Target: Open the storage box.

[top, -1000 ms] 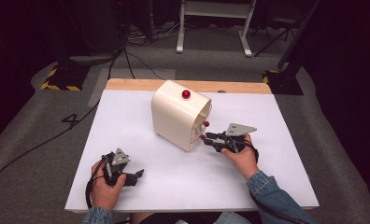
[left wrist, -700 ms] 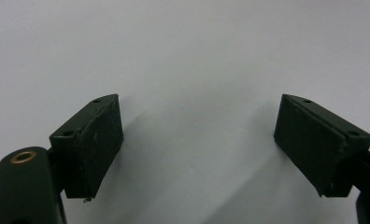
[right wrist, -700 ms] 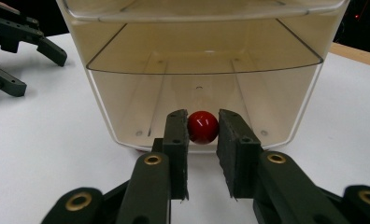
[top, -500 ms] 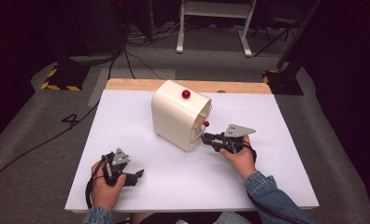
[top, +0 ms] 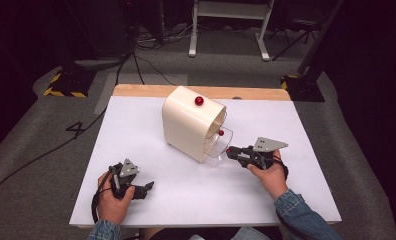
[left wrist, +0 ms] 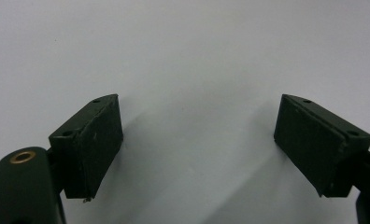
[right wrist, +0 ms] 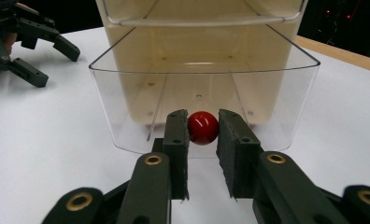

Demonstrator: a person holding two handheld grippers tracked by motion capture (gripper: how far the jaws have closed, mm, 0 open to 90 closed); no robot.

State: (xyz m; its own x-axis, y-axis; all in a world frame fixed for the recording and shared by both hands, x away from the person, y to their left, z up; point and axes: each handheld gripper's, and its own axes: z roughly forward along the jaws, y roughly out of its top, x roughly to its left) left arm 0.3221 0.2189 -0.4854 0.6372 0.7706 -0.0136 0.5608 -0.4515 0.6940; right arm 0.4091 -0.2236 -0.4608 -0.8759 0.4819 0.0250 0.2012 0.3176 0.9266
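Observation:
A cream cabinet with a red knob on top stands on the white table. Its clear lower drawer is pulled partly out. My right gripper is shut on that drawer's red knob, one jaw on each side. The drawer looks empty inside. A second red knob sits on the clear drawer above. My left gripper rests open on the table near the front left, well apart from the cabinet. Its fingers stand wide over bare white surface.
A wooden strip runs along the table's far edge. Beyond it lie cables, a white stand and dark equipment on grey floor. The left gripper appears left of the drawer in the right gripper view.
My right gripper has drawn slightly to the right with the knob, and the lower drawer has slid a little farther out. The left gripper has stayed put.

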